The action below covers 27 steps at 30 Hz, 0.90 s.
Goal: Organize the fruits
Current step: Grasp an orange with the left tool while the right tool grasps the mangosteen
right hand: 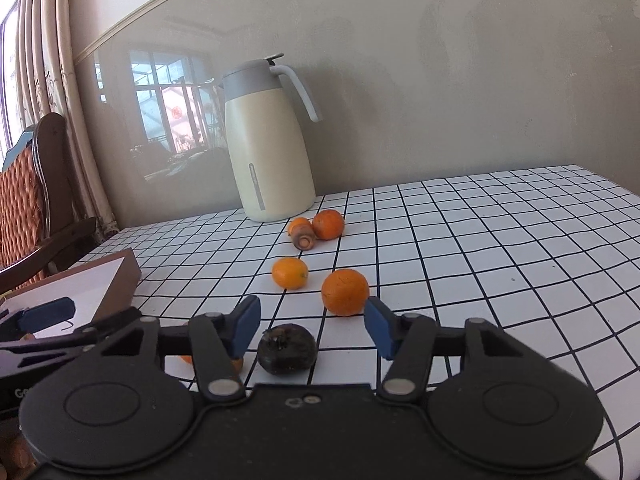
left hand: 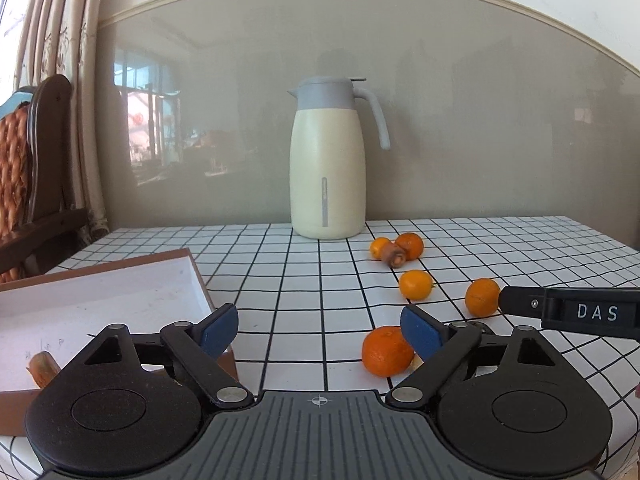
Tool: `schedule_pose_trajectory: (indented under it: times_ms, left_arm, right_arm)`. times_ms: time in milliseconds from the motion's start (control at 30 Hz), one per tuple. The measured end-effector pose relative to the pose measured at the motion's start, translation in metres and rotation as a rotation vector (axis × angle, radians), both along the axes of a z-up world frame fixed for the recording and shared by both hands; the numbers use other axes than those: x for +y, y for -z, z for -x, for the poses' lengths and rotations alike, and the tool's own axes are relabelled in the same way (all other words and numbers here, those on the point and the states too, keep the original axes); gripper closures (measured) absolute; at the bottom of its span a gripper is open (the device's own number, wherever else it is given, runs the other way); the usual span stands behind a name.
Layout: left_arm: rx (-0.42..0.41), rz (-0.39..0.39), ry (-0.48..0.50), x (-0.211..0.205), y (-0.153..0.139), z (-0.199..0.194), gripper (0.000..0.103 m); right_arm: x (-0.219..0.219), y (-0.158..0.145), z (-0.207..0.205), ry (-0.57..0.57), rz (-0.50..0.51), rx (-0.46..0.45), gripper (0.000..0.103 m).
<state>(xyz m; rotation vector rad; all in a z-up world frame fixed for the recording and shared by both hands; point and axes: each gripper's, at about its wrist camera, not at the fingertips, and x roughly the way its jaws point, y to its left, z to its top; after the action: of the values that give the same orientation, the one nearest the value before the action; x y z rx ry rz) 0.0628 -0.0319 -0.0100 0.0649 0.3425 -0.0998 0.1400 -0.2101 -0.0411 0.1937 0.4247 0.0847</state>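
Presently: left gripper (left hand: 316,330) spread, holding nothing; round orange mandarin (left hand: 387,351) just inside right finger, brown-rimmed white cardboard tray (left hand: 100,300) behind left finger. Right gripper (right hand: 312,326) spread too; dark wrinkled round fruit (right hand: 287,347) loose between fingers on grid-checked tablecloth (right hand: 480,248).

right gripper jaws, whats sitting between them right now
A dark round fruit lies on the checked tablecloth between the open jaws of the right gripper, nearer the left jaw, untouched. The right wrist view shows it.
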Motion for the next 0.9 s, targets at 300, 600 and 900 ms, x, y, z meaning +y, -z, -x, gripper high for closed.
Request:
schedule_pose_trajectory:
  times_ms: [300,600,900]
  left_arm:
    - [0.071,0.024,0.019,-0.017,0.013,-0.018,0.029]
    - [0.123,0.055,0.009,-0.030,0.024,-0.037,0.029]
    - [0.137,0.032,-0.012,-0.031,0.030,-0.040,0.048]
  right_arm:
    - [0.000,0.003,-0.003,-0.011,-0.016,0.016,0.055]
    - [-0.004,0.007,-0.007,-0.002,-0.022,0.031,0.055]
    - [0.000,0.011,-0.012,-0.011,-0.032,0.045,0.055]
